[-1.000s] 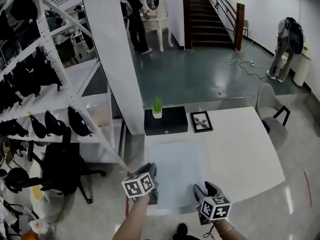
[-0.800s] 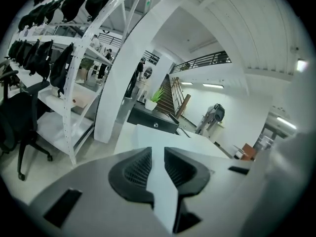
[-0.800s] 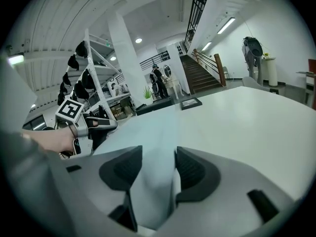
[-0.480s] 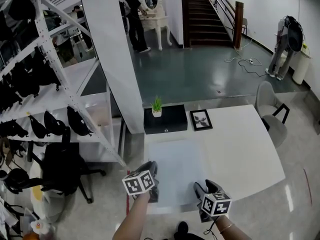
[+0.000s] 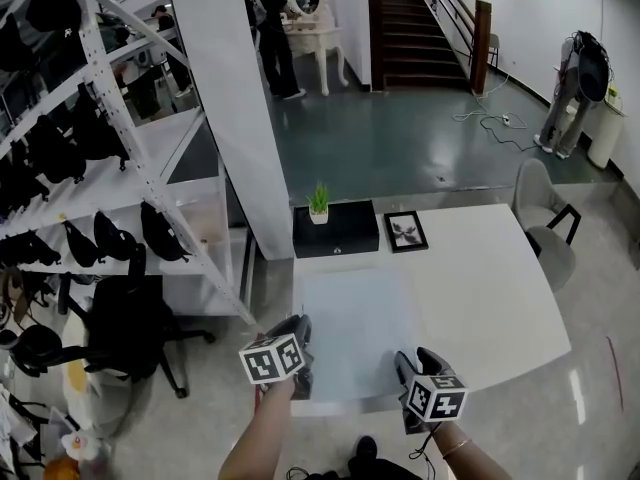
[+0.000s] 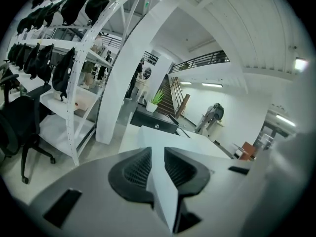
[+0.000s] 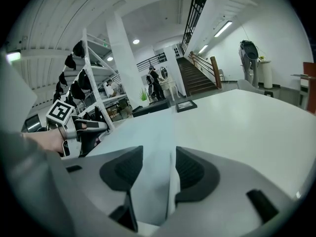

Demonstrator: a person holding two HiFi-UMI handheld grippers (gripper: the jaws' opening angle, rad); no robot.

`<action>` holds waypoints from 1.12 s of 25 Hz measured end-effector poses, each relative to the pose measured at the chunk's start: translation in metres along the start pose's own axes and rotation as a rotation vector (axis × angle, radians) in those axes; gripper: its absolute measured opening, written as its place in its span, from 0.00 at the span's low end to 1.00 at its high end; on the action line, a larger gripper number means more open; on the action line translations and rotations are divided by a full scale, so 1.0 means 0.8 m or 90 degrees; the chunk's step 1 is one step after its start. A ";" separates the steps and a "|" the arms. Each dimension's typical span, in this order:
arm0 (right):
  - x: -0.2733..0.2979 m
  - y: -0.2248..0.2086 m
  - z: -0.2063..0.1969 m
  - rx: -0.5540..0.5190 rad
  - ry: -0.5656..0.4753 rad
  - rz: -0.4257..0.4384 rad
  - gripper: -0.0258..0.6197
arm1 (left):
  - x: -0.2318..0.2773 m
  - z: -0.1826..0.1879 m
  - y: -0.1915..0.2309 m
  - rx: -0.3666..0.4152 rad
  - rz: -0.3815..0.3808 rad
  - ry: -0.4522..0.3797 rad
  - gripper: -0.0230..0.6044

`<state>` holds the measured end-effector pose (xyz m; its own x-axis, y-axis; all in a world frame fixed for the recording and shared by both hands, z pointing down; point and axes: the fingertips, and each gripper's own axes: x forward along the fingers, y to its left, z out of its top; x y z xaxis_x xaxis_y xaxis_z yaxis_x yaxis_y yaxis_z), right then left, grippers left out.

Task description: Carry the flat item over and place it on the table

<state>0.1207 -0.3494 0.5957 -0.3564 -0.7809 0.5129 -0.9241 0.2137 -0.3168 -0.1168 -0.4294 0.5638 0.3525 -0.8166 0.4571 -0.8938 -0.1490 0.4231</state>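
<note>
The flat item is a pale, thin sheet (image 5: 355, 320) lying on the white table (image 5: 490, 288) near its front left corner. My left gripper (image 5: 303, 356) is at the sheet's near left edge, and in the left gripper view its ribbed pads (image 6: 136, 168) pinch the sheet (image 6: 164, 194). At the near right edge is my right gripper (image 5: 408, 376). In the right gripper view its jaws (image 7: 158, 168) are closing. The sheet (image 7: 148, 149) runs between them close to the right pad, with a gap to the left pad.
A black cabinet (image 5: 340, 233) with a small potted plant (image 5: 318, 204) stands at the table's far left, and a framed picture (image 5: 405, 231) lies beside it. A grey chair (image 5: 545, 230) is at the right, a white column (image 5: 235, 118) and a shelving rack (image 5: 90, 178) at the left.
Both grippers have drifted slightly toward the table's near edge, the right one lowest. The sheet still lies on the table.
</note>
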 end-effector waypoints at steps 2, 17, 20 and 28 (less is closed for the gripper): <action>-0.007 0.001 0.007 -0.009 -0.013 -0.002 0.35 | -0.012 0.003 -0.004 0.014 -0.004 -0.006 0.16; -0.065 0.056 0.054 -0.080 -0.122 0.025 0.07 | -0.099 -0.008 -0.036 0.114 -0.008 -0.054 0.11; -0.073 0.063 0.054 -0.090 -0.129 0.022 0.04 | -0.115 -0.013 -0.036 0.128 -0.003 -0.059 0.09; -0.089 0.068 0.048 -0.092 -0.134 0.023 0.04 | -0.147 -0.019 -0.030 0.126 0.010 -0.075 0.09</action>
<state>0.1012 -0.3047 0.5113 -0.3668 -0.8731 0.3212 -0.9269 0.3133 -0.2066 -0.1325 -0.3214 0.5122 0.3137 -0.8773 0.3633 -0.9399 -0.2325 0.2501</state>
